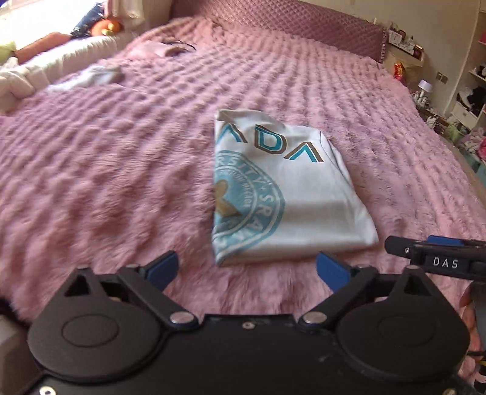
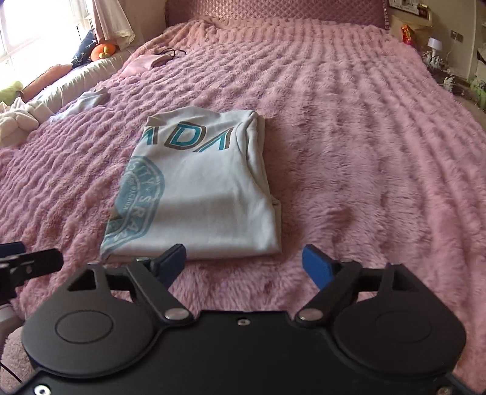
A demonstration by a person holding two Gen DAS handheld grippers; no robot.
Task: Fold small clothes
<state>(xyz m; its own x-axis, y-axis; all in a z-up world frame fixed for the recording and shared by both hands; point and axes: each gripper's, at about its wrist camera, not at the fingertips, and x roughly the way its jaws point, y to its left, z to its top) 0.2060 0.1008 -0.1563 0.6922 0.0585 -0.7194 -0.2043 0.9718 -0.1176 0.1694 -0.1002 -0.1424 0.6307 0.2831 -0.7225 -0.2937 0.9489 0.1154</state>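
closest in, both grippers were spread wide with nothing between the blue pads, so both had let go. the left gripper (image 1: pixel 247 269) hung over bare pink fur, just short of the near edge of the folded t-shirt (image 1: pixel 288 194), and the right gripper (image 2: pixel 243 266) was in about the same spot from its side, its left pad sitting right in front of that same near edge. the shirt lay flat on the fluffy pink blanket (image 1: pixel 106 182) as a tidy rectangle, print facing up, long axis running away from both grippers toward the headboard (image 1: pixel 319 27). from the left one it sat ahead and a bit to the right, from the right one ahead and a bit to the left, so it was basically centred between them and neither hand looked clearly nearer. my guess is this piece was folded and done, so the next move would be a reach for something else. farther back on the left there was a small pale garment (image 2: pixel 88 98) lying crumpled near the bed edge, well apart from the shirt, so the left hand seemed the better bet for it.
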